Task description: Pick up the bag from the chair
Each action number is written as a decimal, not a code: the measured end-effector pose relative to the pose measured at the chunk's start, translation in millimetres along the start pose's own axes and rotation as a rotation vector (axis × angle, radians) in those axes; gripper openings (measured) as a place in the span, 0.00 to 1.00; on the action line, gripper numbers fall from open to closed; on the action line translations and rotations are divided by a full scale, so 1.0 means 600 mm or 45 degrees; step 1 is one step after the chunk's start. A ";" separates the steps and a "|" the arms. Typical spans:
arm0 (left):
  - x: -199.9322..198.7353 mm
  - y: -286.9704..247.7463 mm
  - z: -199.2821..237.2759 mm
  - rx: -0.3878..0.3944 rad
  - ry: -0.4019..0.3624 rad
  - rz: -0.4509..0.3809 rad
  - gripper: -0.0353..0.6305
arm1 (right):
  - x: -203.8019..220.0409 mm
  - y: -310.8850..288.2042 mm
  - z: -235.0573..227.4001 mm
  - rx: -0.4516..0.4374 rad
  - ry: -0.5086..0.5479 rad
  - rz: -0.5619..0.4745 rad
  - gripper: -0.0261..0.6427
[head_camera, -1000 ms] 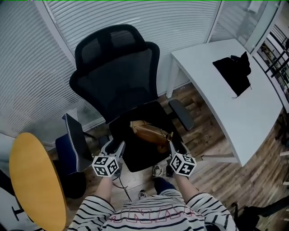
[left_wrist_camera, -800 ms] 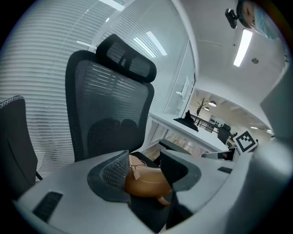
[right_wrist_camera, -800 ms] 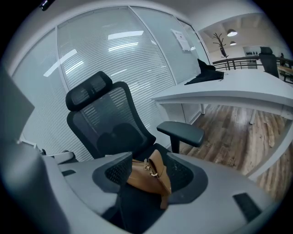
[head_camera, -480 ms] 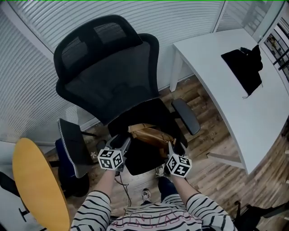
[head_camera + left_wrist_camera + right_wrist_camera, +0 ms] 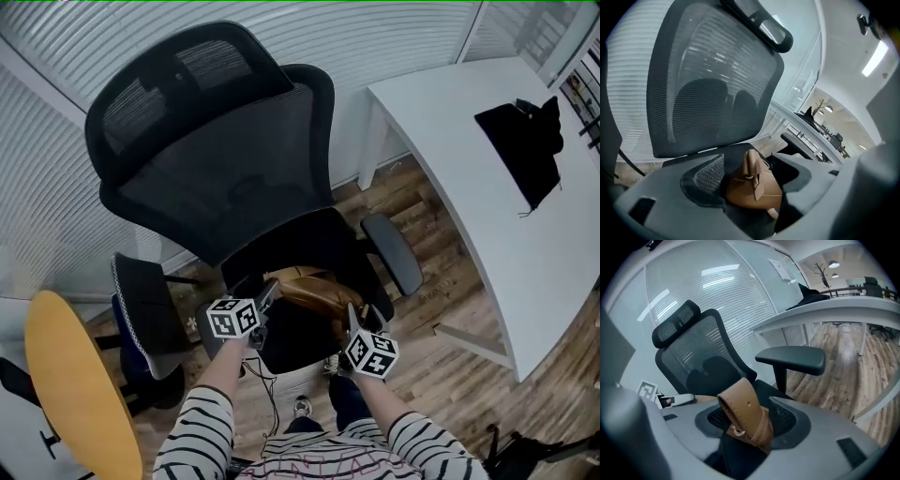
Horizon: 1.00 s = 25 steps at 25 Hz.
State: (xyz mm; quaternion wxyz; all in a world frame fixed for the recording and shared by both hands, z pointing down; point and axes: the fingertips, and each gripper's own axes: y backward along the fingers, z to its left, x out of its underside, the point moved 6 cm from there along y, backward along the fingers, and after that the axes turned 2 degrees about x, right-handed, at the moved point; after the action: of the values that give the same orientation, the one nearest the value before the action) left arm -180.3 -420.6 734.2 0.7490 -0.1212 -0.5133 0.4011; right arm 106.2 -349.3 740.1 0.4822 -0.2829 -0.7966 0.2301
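A brown leather bag (image 5: 309, 289) lies on the seat of a black mesh office chair (image 5: 225, 178). My left gripper (image 5: 264, 300) is at the bag's left end. In the left gripper view its jaws have just been opening and stand wide, with the bag (image 5: 754, 190) between them and not pressed. My right gripper (image 5: 354, 317) is at the bag's right end. In the right gripper view the bag's brown strap (image 5: 743, 416) stands up between that gripper's wide jaws, and I see no squeeze on it.
The chair's right armrest (image 5: 392, 253) juts out beside the right gripper. A white desk (image 5: 469, 169) with a black cloth item (image 5: 525, 150) runs along the right. A yellow round table (image 5: 75, 384) and a dark low seat (image 5: 141, 309) stand at the left.
Both grippers have come down and forward onto the ends of the bag. The chair fills more of the head view. The bag has not moved.
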 end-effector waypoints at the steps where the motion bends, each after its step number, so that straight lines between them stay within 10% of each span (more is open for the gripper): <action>1: 0.004 -0.011 0.002 0.000 0.005 0.018 0.49 | -0.003 -0.004 -0.001 -0.017 0.002 0.002 0.38; 25: 0.026 -0.082 -0.056 0.100 0.070 0.053 0.37 | -0.019 -0.013 -0.051 -0.071 0.148 0.035 0.25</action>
State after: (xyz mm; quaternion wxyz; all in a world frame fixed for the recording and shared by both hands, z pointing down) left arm -125.8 -433.6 758.7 0.7584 -0.1131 -0.4738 0.4330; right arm 136.0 -359.7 750.9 0.5166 -0.3199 -0.7693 0.1975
